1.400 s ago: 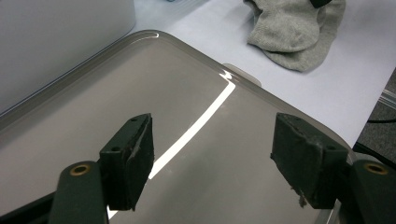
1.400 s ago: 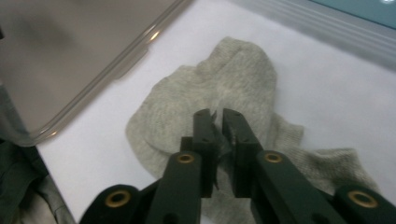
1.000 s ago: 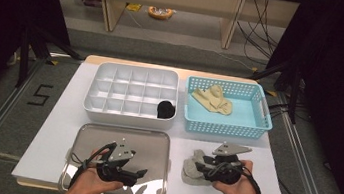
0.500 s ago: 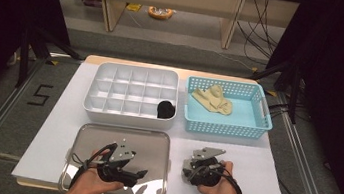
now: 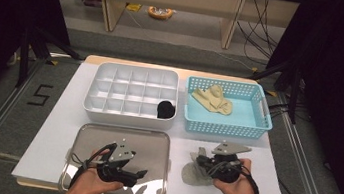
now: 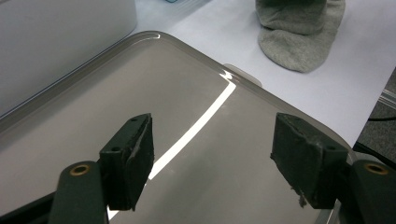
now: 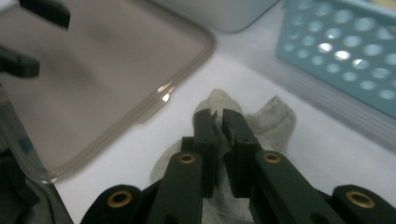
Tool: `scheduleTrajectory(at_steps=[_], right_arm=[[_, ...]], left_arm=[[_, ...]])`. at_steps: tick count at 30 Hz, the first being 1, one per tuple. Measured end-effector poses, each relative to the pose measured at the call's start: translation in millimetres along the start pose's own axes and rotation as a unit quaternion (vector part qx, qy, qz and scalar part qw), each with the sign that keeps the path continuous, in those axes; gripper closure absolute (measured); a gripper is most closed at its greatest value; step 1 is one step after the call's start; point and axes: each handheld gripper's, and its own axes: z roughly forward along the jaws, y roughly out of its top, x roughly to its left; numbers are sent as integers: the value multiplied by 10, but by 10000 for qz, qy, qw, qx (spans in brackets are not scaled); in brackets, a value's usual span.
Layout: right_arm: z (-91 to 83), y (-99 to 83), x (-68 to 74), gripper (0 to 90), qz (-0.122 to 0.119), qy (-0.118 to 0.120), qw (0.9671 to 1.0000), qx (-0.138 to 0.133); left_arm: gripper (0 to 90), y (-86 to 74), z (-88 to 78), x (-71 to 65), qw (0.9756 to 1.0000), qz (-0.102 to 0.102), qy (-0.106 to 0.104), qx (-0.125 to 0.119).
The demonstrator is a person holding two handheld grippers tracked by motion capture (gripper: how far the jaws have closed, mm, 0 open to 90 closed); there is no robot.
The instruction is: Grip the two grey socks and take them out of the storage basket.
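Note:
A grey sock [image 5: 192,173] lies crumpled on the white table top, right of the steel tray [image 5: 154,140]. My right gripper [image 5: 202,159] points left at it. In the right gripper view its jaws [image 7: 219,121] have just been closing and now pinch a fold of the grey sock [image 7: 275,121] between the pads. My left gripper [image 5: 133,165] hovers low over the tray, and its jaws [image 6: 215,135] stand wide apart with nothing between them. Past the tray's corner [image 6: 140,84] the grey sock [image 6: 299,37] shows.
A white compartment box [image 5: 131,86] stands behind the tray, with a black item [image 5: 166,109] in its front right cell. Right of it, a blue basket [image 5: 251,132] holds beige socks [image 5: 212,100]. The basket's wall [image 7: 345,56] is close to my right gripper.
My right gripper went left onto the grey sock, its jaws came together on the fabric, and it drew back a little to the right. The left gripper stayed put.

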Motion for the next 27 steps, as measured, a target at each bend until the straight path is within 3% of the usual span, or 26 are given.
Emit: scheduleTrajectory(at_steps=[1, 2, 3, 4, 7, 8, 9, 10, 11, 13, 15, 16, 18, 19, 22, 23, 24, 27], right_arm=[[-37, -14, -51, 850, 43, -6, 10000, -66], [-76, -30, -82, 850, 249, -41, 9996, -84], [-95, -51, -143, 849, 262, -33, 9996, -133], [-117, -77, -166, 849, 536, 12, 9984, -164], [-148, -143, -337, 847, 732, -101, 9970, -232], [-143, -168, -374, 847, 906, -66, 9955, -280], [-145, -192, -440, 846, 829, -96, 9960, -306], [-144, -211, -472, 846, 902, -106, 9954, -304], [-163, -224, -477, 846, 1055, -150, 9940, -251], [-167, -249, -546, 844, 995, -171, 9945, -270], [-170, -261, -552, 844, 1085, -218, 9935, -286], [-182, -280, -581, 838, 1295, -241, 9911, -193], [-174, -320, -666, 828, 1218, -299, 9918, -244], [-167, -336, -678, 818, 1343, -350, 9900, -240], [-162, -383, -779, 789, 1390, -431, 9891, -230], [-165, -385, -772, 776, 1588, -471, 9859, -221], [-182, -392, -809, 766, 1461, -577, 9872, -267], [-192, -397, -826, 744, 1558, -534, 9859, -279]], left_arm=[[290, -1, 3, -3, 10000, -23, -1, -2], [290, -2, 6, -5, 10000, -46, 5, -2], [290, -2, 8, -3, 10000, -23, 2, 1], [290, -1, 11, -1, 10000, 1, 12, 9], [290, -2, 32, -27, 10000, -30, -26, -8], [290, -3, 44, -32, 10000, -27, -36, -28], [291, -3, 44, -32, 10000, -27, -36, -28], [295, 4, 52, -32, 9999, 81, -59, 37], [300, 6, 61, -49, 10000, 39, -29, 42], [306, 11, 80, -56, 10000, 47, -58, 18], [311, 34, 113, -79, 9999, 34, -108, 3], [314, 80, 158, -119, 9998, -38, -193, -53], [323, 151, 206, -157, 9997, 43, -259, -22], [329, 192, 248, -184, 9996, 27, -288, -48], [342, 348, 386, -285, 9991, 161, -386, -52], [344, 400, 442, -322, 9988, 206, -434, -70], [349, 449, 501, -357, 9986, 232, -457, -86], [366, 532, 612, -428, 9982, 289, -528, -42]])
